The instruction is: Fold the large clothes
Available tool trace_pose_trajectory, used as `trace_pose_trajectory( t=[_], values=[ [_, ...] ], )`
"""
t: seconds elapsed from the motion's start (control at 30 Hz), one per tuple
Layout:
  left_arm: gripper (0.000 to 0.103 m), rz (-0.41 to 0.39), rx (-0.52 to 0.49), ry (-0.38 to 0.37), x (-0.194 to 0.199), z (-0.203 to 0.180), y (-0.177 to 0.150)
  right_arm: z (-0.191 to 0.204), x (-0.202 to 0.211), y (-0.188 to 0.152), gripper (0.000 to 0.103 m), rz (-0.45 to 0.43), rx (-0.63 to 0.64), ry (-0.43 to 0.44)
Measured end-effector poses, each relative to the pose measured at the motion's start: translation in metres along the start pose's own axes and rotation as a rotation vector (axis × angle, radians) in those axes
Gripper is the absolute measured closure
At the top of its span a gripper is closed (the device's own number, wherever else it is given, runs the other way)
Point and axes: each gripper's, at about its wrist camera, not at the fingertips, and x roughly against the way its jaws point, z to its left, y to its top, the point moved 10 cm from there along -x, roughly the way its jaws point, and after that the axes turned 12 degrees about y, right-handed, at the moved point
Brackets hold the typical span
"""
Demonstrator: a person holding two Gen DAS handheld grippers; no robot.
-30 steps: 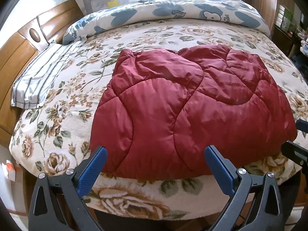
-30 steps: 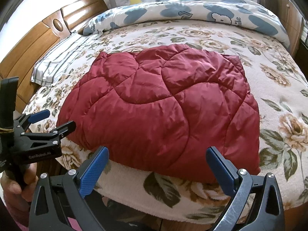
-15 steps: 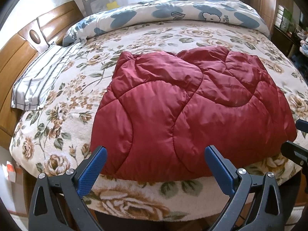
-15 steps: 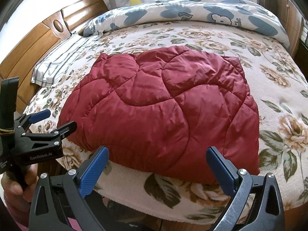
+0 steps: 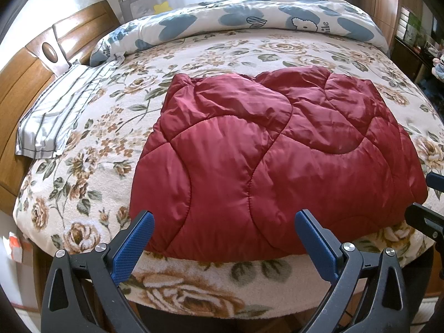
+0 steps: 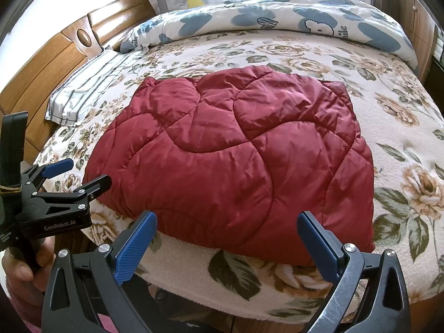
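Left wrist view: one folded red quilted jacket lies on a floral bed; two tongs, left and right, hover agape and empty at its near edge.

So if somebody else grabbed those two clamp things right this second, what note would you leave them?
Left gripper: fingers open, holding nothing, hanging just short of the near edge of the red quilted jacket.
Right gripper: open and empty too, at the same near edge, further right.
The jacket lies on the floral bed cover as a compact, roughly rectangular bundle, so it looks already folded at least once; how many folds, I cannot tell.
Left to do: probably check the edges and decide whether one more fold is wanted. Nothing is gripped, so a handover looks safe.
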Motion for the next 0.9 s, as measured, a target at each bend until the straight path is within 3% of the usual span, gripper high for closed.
trace_pose_trajectory(
  t=[0.9],
  values=[
    [0.001,0.007,0.039,-0.037,-0.0055,-0.0007,0.0030,-0.0084,-0.0012,0.0030,0.001,-0.025,-0.043,0.011]
  ],
)
